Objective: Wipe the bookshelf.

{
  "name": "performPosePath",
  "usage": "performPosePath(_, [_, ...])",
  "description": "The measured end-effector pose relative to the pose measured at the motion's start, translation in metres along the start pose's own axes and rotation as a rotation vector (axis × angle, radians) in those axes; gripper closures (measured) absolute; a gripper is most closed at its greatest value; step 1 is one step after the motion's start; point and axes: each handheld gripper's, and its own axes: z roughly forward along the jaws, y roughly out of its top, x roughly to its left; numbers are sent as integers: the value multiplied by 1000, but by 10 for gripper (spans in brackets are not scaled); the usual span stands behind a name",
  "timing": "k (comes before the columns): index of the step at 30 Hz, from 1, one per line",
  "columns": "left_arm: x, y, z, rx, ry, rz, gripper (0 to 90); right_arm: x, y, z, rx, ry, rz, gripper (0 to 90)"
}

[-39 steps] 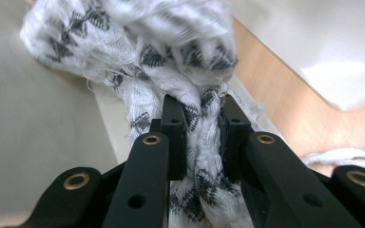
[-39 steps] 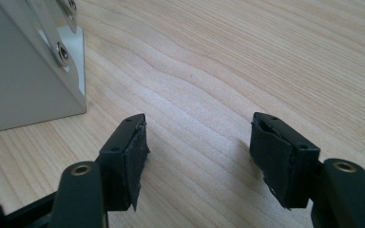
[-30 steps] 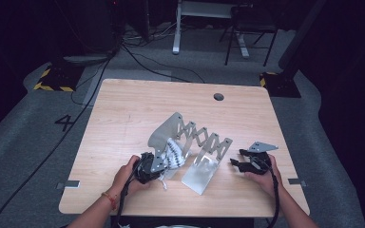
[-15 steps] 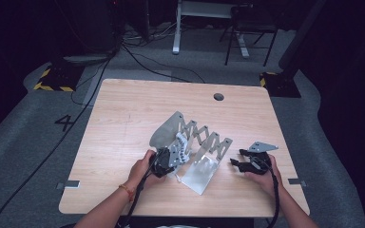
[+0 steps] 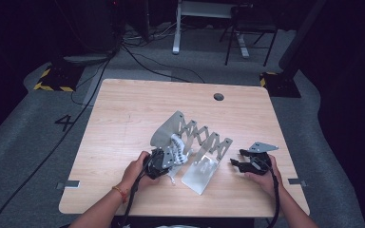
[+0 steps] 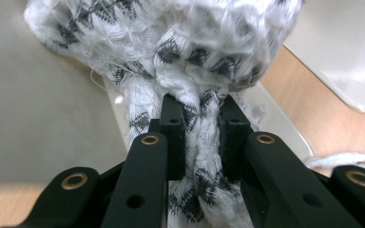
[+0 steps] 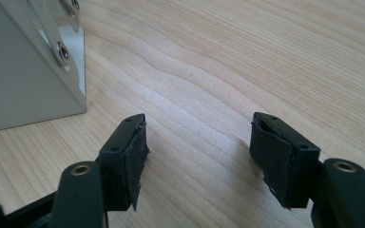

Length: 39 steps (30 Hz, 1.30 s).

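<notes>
The left gripper [image 5: 167, 160] pinches a soft, light, floppy knitted cloth [image 6: 190, 52] that bunches just ahead of its jaws against the metal rack [image 5: 197, 137], best held by a thick fold, while the right gripper [image 7: 199, 156] rests spread, empty.

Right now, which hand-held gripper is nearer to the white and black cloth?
Left. The left hand-held gripper is shut on the white and black cloth, beside the metal rack. The right hand-held gripper sits open over bare table, on the rack's far side.
</notes>
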Motion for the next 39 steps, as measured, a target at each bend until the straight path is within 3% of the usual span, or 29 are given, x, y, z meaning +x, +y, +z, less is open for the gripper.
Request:
performPosePath(7, [-1,-18,-18,3,-46,-30,769,0,0,0,0,0,0,378])
performPosePath(13, [-1,-28,-25,-5,-49,-70,767,0,0,0,0,-1,0,378])
performPosePath(21, [0,-13,-12,2,-15,-63,763,0,0,0,1,-1,1,378])
performPosePath(28, [-3,10,7,12,15,-44,761,0,0,0,0,1,0,377])
performPosePath(32, [-1,17,16,-6,13,-91,763,0,0,0,0,-1,0,376])
performPosePath(37, [-1,26,24,-6,41,-59,762,0,0,0,0,-1,0,376])
performPosePath(39, [0,28,28,-20,49,-74,762,0,0,0,0,-1,1,375])
